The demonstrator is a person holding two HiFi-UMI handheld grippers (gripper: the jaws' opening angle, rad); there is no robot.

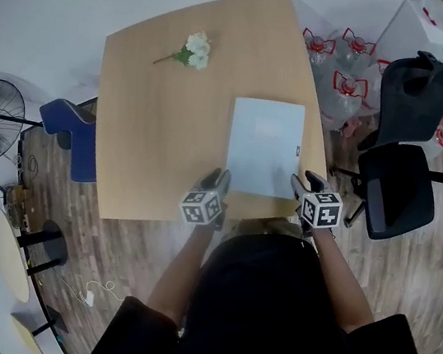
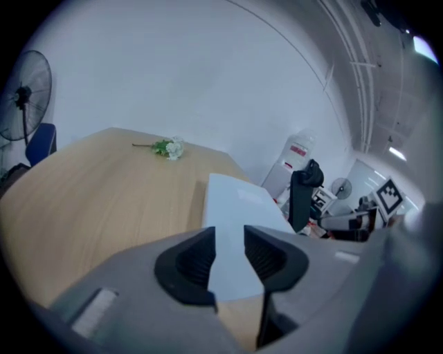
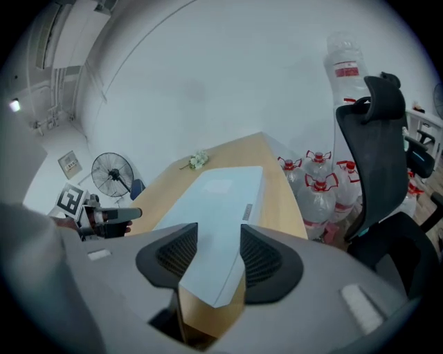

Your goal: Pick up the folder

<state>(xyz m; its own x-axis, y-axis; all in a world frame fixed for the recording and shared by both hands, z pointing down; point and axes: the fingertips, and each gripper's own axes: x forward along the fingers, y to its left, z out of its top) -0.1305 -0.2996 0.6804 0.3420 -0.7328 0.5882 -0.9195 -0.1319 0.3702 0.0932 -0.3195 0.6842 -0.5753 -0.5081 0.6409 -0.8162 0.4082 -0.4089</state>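
Pointing down at the near left corner of the folder [image 1: 265, 145], the left claw [image 2: 230, 257] is held with jaws apart, nothing pinched. The pale folder lies flat on the desk [image 1: 155, 120], close to its near edge. Its thin edge could be missed, or the folder pushed away, if the jaws are closed too high. The right claw [image 3: 219, 257] is likewise parted at the near right corner, and uneven lifting could bend the folder. No writing can be read: the side tag [image 1: 298, 151] and the red labels on the water bottles [image 1: 348, 88] are too small.

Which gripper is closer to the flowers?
Left. The left gripper is at the folder's near left corner, toward the flowers; the right gripper is across the folder, farther.
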